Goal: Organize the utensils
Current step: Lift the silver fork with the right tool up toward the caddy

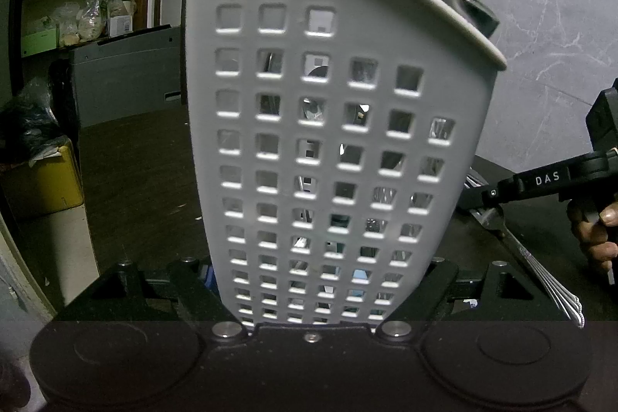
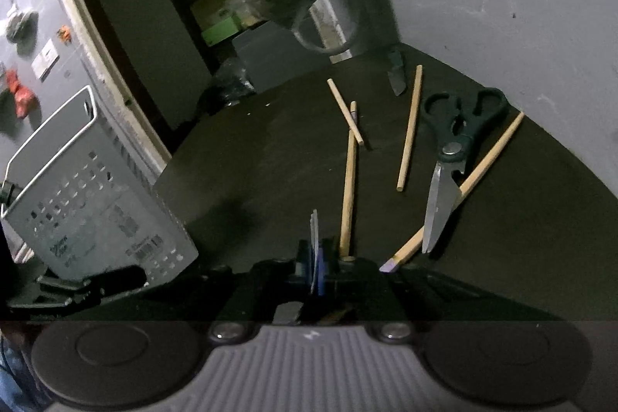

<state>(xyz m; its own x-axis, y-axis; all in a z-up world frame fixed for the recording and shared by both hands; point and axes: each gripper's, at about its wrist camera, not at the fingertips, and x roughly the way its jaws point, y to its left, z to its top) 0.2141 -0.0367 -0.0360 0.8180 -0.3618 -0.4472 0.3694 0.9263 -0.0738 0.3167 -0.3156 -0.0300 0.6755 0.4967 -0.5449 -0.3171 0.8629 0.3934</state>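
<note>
While the caddy is clamped between the left gripper jaws and held tilted, cutlery is glimpsed through its square holes and a dark handle pokes above the rim at 1 o'clock, so some sorting is judged done. In the right wrist view the right gripper jaws are seen fully closed; a chopstick runs out from just beside the fingertips toward 12 o'clock, but whether it is pinched cannot be told. Left on the dark table: a short stick crossing that chopstick's far end, another chopstick at 1 o'clock, scissors at 2 o'clock lying over a fourth chopstick, and a small dark item near the wall, too blurred to name. A fork is seen under the right gripper in the left wrist view, at 4 o'clock of the caddy; whether it is held cannot be told. Task is judged partway, with at least six items still out.
</note>
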